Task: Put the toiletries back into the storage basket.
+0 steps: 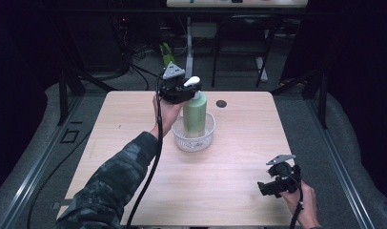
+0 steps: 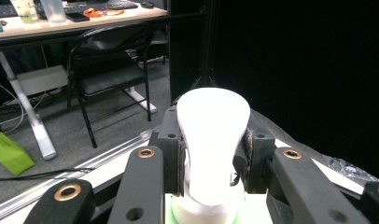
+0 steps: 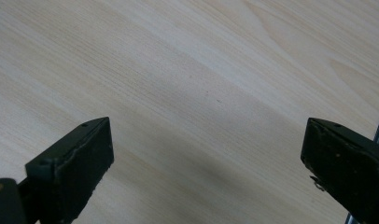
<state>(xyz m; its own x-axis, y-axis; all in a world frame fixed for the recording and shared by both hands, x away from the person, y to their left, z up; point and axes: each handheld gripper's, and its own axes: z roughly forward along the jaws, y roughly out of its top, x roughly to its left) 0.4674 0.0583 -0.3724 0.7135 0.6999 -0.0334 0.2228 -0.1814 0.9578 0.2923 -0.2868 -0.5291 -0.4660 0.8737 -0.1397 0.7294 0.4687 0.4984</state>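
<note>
Between the pads of my left tool (image 2: 211,161) sits the white pump head (image 2: 212,140) of a green soap bottle (image 1: 195,114), smooth, glossy plastic that flares wide at the top and narrows where the pads clench it from both sides. Below this tool the bottle stands upright, its matte cylindrical body reaching down into a clear glass bowl (image 1: 194,138) with a ribbed, cut-pattern wall. I can read no label or writing on the bottle. Under the bowl lies the pale wood-grain surface (image 1: 134,129), with a small dark round hole (image 1: 221,103) just beyond the bottle. My right tool (image 3: 204,154) hangs released, well apart from the bottle, its two black jaws spread wide over bare grain with nothing between them.
</note>
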